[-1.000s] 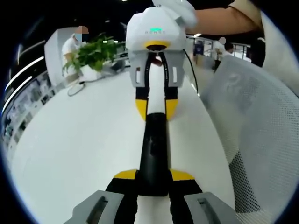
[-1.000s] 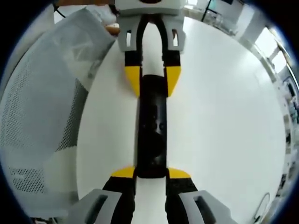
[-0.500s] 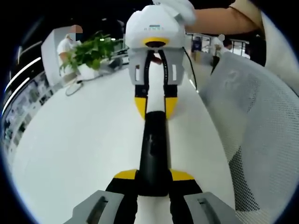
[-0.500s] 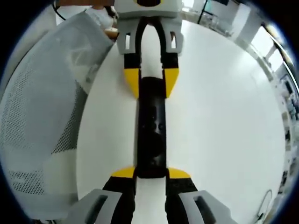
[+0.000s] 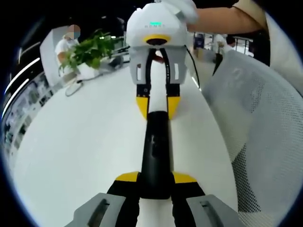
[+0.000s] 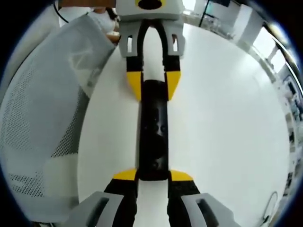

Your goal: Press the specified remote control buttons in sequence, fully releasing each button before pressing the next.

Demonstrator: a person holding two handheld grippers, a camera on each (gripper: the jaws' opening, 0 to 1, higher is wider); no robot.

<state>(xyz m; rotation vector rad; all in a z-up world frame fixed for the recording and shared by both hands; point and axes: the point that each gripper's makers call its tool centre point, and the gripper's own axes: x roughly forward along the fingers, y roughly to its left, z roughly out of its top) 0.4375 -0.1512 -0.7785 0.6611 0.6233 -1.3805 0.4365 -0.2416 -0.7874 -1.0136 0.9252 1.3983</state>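
Left gripper view: the black remote [image 5: 155, 151] has not moved, stretched above the white table [image 5: 80, 151], left gripper [image 5: 156, 178] clamping its near end, right gripper [image 5: 158, 105] its far end. No button press has started.

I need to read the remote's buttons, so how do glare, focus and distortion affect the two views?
Left gripper view: the black remote shows a soft sheen, buttons indistinct, and the white table bows with fisheye. Right gripper view: the buttons on the remote are faintly visible, and the table is evenly bright.
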